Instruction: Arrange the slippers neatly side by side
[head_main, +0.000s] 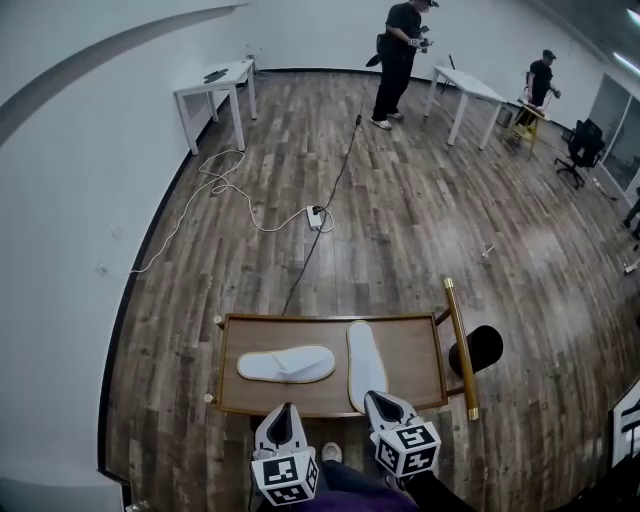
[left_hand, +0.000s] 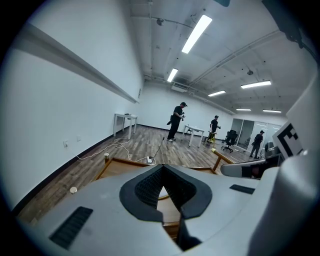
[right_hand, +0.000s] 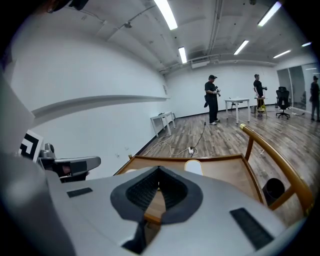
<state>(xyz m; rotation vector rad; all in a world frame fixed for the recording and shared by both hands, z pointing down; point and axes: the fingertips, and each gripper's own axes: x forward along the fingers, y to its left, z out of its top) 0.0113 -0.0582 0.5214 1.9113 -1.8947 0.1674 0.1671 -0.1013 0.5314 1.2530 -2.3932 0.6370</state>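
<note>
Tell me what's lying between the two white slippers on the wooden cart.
Nothing. The head view shows only a narrow strip of bare cart top between the sideways slipper and the lengthwise slipper.

Wht slippers, brn wood tray, gold handle, gry-brn plank floor

A crosswise slipper and a lengthwise slipper lie on the cart.
</note>
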